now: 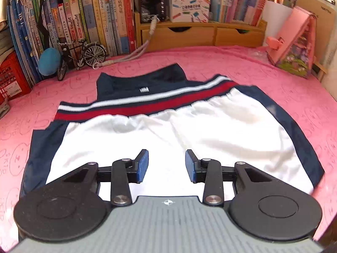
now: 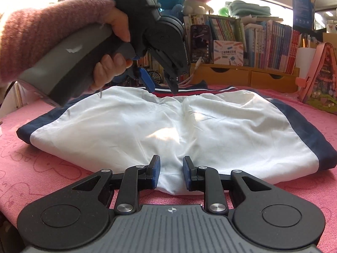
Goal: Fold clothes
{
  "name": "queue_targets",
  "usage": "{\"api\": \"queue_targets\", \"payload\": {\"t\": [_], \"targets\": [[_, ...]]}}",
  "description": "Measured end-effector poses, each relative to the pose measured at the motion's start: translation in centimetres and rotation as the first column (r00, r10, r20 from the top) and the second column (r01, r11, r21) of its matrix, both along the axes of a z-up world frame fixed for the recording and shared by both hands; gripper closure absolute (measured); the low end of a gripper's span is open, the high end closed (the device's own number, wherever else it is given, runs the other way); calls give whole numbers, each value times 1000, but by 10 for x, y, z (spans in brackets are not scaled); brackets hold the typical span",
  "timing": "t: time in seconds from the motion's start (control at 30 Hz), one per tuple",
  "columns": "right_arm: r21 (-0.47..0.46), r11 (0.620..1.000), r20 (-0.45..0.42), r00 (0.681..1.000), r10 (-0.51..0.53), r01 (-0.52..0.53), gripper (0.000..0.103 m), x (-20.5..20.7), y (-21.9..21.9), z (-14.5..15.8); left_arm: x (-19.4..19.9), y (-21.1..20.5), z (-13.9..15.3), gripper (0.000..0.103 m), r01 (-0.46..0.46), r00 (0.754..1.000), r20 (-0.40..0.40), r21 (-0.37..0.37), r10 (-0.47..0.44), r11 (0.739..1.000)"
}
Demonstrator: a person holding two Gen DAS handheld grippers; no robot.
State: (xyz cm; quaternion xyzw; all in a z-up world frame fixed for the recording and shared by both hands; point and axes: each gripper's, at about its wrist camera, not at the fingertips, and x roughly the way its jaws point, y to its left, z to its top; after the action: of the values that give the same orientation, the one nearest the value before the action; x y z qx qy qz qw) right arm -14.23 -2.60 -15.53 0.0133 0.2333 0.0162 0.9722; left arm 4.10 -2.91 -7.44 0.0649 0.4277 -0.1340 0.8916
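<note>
Right wrist view | right tool (image 2: 171, 174) clamped the white hem of the shorts (image 2: 160, 126) at the counter's (image 2: 42, 168) near edge | left tool (image 2: 162, 84) hovered above the waistband, parted, empty.

Not much readable text here, honestly. The book spines (image 1: 84, 21) on the shelf are covered in printed characters, but they're too small and blurry to make out in either view. The white box (image 1: 189, 6) with the colourful dashes has a line of print in the middle, also unreadable. There's a small white tag (image 1: 144, 89) inside the navy collar of the garment, too tiny to read. The pink cloth (image 1: 21, 147) has faint embossed doodles and some letters along its left edge, but I can't make them out.
</note>
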Motion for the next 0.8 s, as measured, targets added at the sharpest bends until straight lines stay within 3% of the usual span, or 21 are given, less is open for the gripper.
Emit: {"api": "queue_targets", "payload": {"t": [0.17,0.43,0.6,0.8], "targets": [[0,1000,2,1000,1,-1,78,1,0,1,-16,-12,-25,67,54,991,-124,45,-48,998],[-11,1000,1,1000,7,-7,78,1,1,-1,34,-23,-43,61,-31,999,14,87,30,996],[-19,1000,13,1000,11,-11,78,0,2,-2,71,-24,-49,52,-107,991,83,66,101,992],[-10,1000,9,1000,21,-21,78,1,-1,-2,86,-31,-42,52,-113,990,99,80,105,990]]}}
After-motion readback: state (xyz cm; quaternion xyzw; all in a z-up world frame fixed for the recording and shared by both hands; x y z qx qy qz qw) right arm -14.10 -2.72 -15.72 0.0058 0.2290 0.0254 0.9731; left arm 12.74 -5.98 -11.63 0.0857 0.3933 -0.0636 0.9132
